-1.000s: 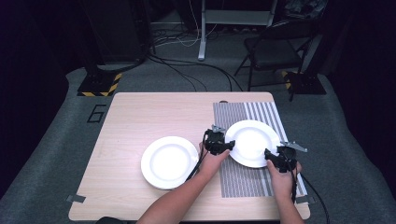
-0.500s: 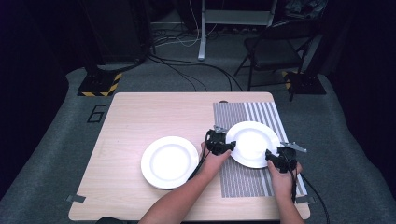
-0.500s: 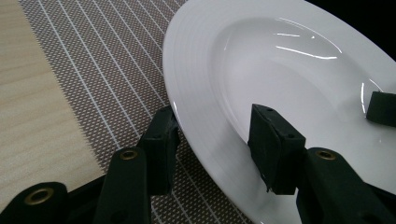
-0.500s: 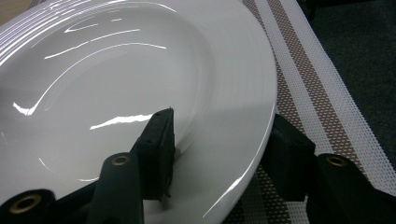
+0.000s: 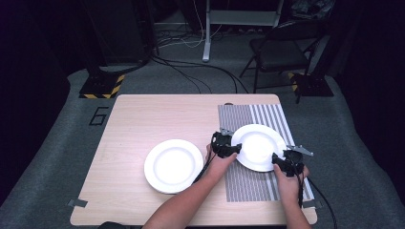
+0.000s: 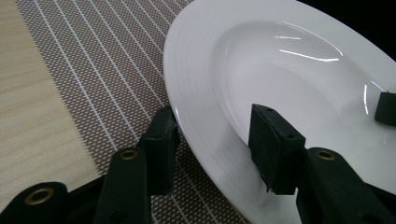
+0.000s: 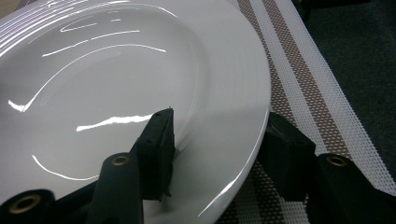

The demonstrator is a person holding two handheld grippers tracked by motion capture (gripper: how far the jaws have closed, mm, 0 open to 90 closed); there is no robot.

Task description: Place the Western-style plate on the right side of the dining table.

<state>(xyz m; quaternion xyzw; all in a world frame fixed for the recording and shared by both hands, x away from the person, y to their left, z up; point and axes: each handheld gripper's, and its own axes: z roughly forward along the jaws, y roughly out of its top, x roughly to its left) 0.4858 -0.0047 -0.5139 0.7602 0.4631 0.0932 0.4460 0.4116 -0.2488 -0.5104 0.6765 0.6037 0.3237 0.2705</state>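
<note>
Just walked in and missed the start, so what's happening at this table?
A person has a gripper in each hand on one white plate over the striped mat. The left gripper and right gripper each straddle the rim on opposite sides. A second plate sits on the bare table to the left.

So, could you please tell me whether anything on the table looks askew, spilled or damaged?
Nothing stands out. The plate on the striped mat looks clean and whole, with the left claw and right claw straddling its rim on opposite sides. The second plate lies flat on the table.
</note>
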